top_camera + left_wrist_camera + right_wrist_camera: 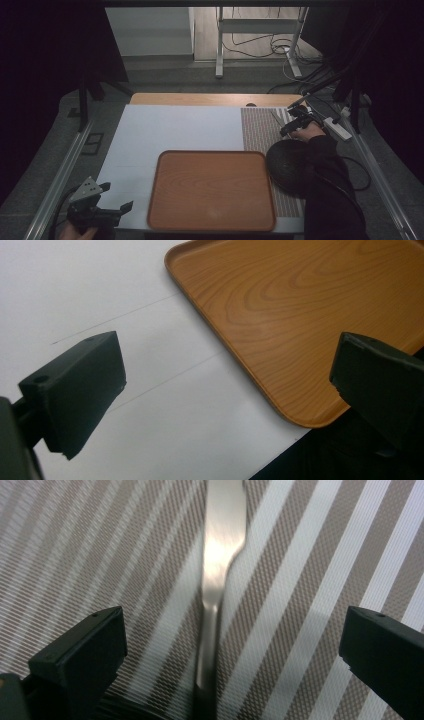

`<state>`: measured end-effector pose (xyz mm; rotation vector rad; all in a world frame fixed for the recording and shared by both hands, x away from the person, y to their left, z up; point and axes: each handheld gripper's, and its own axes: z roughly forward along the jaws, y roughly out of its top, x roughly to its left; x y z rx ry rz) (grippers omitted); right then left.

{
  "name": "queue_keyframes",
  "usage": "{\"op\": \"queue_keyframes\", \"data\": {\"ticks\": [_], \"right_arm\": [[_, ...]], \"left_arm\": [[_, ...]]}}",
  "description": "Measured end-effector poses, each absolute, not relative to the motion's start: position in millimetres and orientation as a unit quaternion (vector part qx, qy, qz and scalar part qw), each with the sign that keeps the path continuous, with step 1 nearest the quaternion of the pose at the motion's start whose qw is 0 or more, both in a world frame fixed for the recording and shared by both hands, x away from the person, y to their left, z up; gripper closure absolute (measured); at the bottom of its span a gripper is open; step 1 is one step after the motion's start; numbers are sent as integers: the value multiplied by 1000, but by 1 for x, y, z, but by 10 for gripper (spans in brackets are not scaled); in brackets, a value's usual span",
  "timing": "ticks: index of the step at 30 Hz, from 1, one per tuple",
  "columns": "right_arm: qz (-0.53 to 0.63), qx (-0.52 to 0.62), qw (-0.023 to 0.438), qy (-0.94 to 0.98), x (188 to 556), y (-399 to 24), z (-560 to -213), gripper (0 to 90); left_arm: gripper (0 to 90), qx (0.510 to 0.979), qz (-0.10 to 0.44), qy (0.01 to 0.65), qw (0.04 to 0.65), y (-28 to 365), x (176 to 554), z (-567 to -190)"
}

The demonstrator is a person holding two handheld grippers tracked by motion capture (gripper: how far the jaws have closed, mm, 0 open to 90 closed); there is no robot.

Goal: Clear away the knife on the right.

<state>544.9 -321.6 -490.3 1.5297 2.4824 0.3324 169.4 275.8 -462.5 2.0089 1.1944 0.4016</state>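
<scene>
A silver utensil (pixel 220 565) lies flat on a brown-and-white striped placemat (pixel 310 580). My right gripper (pixel 232 625) hovers over it, open, with the jaws wide on either side and not touching it. From above, that gripper (pixel 290 119) is at the far right of the table over the placemat (pixel 260 130), with the utensil (pixel 276 118) just left of it. My left gripper (pixel 117 196) stands open and empty at the near left. In its own view the left gripper (pixel 230 355) faces the near corner of a wooden tray (pixel 300 315).
The empty wooden tray (pixel 212 190) sits at the front centre on a white board (pixel 170 130). A dark round bowl-like object (pixel 287 162) rests on the placemat beside the tray's right edge, under the person's right sleeve. Cables and a power strip (pixel 337 128) lie off the table's right side.
</scene>
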Motion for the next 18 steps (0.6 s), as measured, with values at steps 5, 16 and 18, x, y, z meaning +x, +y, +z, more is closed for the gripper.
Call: {"op": "queue_keyframes", "data": {"ticks": [5,16,18], "right_arm": [[95,514,99,847,544,-328,-498,104],[87,497,71,861,542,-322,-485,802],[92,499,68,859,542,-323,-485,804]], "left_arm": [[17,785,157,467,376,276,169,-463],[17,787,156,467,372,276,170,-463],[17,786,156,468,374,276,170,-463]]}}
